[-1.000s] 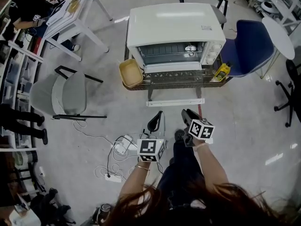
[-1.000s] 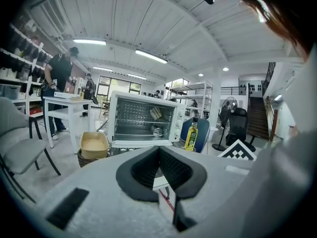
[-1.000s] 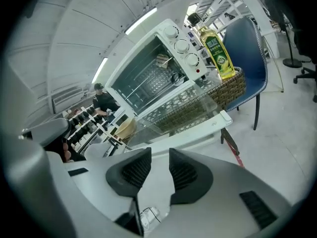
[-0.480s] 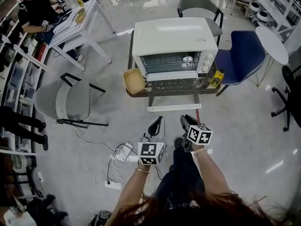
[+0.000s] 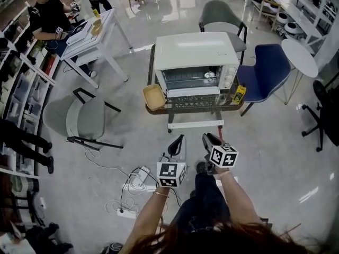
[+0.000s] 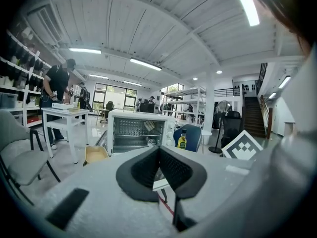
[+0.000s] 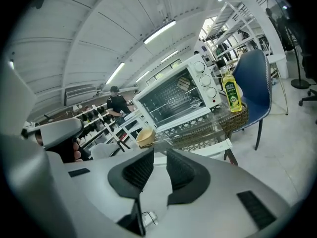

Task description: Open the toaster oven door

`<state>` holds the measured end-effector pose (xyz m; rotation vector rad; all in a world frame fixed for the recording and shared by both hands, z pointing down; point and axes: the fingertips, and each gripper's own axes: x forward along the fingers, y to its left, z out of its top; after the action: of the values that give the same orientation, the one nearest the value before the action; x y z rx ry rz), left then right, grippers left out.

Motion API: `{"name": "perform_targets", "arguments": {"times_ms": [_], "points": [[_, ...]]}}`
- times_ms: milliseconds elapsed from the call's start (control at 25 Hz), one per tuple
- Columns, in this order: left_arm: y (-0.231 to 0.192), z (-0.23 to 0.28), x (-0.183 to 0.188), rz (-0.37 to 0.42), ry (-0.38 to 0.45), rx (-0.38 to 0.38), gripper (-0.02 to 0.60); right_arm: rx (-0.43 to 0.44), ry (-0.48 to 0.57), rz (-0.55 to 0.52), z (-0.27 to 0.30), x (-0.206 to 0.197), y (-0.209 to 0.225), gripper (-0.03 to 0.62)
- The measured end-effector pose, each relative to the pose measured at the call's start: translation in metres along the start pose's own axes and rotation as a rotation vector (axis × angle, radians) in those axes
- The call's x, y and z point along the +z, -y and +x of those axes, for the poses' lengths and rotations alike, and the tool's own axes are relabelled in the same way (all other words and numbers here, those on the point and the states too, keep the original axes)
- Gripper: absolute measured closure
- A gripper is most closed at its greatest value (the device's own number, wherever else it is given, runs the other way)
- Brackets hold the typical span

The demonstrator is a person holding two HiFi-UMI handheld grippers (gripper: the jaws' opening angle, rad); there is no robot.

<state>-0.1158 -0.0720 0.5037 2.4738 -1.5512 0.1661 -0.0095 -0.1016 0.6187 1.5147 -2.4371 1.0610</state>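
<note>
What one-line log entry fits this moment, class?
oven door: closed | left gripper: shut, empty | right gripper: jaws just closing, still apart, nothing between | both short of oven

One toaster oven [image 5: 195,54], one yellow bottle [image 5: 239,93], one tan tray [image 5: 154,96], one blue chair [image 5: 267,70], two grey chairs [image 5: 79,118] [image 5: 220,15]

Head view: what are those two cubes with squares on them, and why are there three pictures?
Those cubes sit on two hand-held grabbers. A person holds the left gripper and right gripper. One picture comes from a camera on the person's head, looking down; the other two come from cameras riding on each gripper. Ahead, a toaster oven stands on a low table, beside a yellow dish and a bottle. Nothing is held: the left fingers are together; the right fingers have just been closing, with a gap and nothing between.
</note>
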Motion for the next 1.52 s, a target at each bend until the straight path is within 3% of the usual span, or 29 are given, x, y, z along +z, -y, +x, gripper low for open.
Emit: {"name": "perform_targets", "arguments": {"times_ms": [760, 1520], "points": [[0.027, -0.054, 0.045, 0.022, 0.041, -0.015, 0.566, 0.007, 0.072, -0.128, -0.067, 0.030, -0.064, 0.552], [0.065, -0.076, 0.080, 0.068, 0.081, 0.022, 0.566, 0.062, 0.152, -0.249, -0.116, 0.068, -0.092, 0.582]]}}
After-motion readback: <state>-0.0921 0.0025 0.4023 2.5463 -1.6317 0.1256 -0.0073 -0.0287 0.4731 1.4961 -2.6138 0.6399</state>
